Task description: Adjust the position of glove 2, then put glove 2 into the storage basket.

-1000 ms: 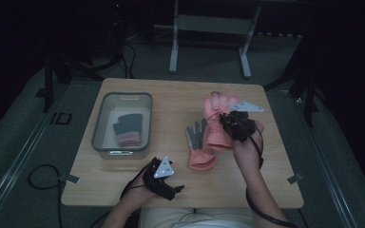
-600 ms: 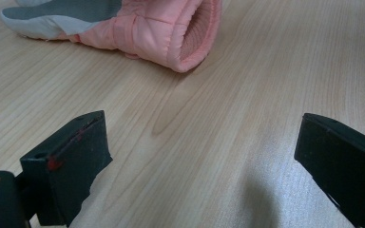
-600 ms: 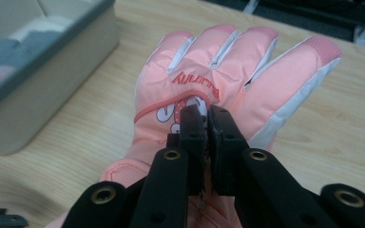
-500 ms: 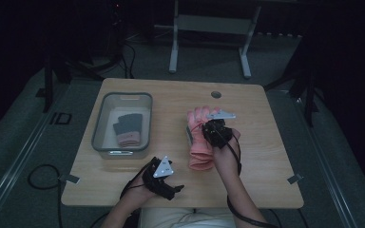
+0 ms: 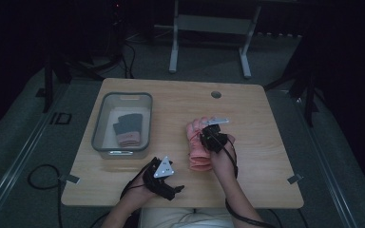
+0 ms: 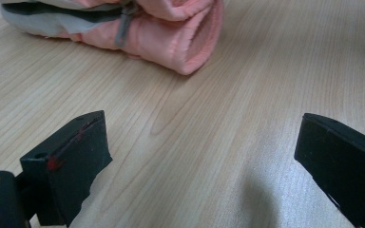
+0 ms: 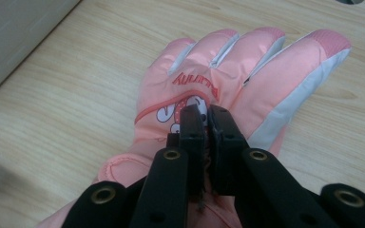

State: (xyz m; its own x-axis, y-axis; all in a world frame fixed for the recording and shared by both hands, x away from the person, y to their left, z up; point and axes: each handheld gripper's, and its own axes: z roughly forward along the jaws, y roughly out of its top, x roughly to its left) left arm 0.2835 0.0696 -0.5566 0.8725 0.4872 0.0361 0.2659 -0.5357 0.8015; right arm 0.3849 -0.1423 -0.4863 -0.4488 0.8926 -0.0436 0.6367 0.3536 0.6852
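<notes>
A pink glove [image 7: 228, 85] is pinched by the right tongs [image 5: 210, 137] at a grey loop on its back, the jaws being drawn almost fully together with only that loop between them, as is seen in the right tongs' own view; such a small hold seems chosen so that the glove can be laid flat without being crushed. The glove is spread on the tabletop [image 5: 261, 137] right of centre, fingers pointing to the far side, and it appears to be set on top of a second pink glove [image 6: 171, 33], so that a matched pair is stacked. The right hand [image 5: 222, 159] is reached forward from the near edge, the forearm angled slightly left and the tongs tipped down onto the glove. The left tongs [image 5: 164, 178] are rested near the front edge, jaws spread wide and nothing held, aimed across the bare wood at the cuffs, apparently kept in waiting. A dark glove pair [image 5: 127, 129] is lying in the grey bin [image 5: 100, 124] at the left, well apart
</notes>
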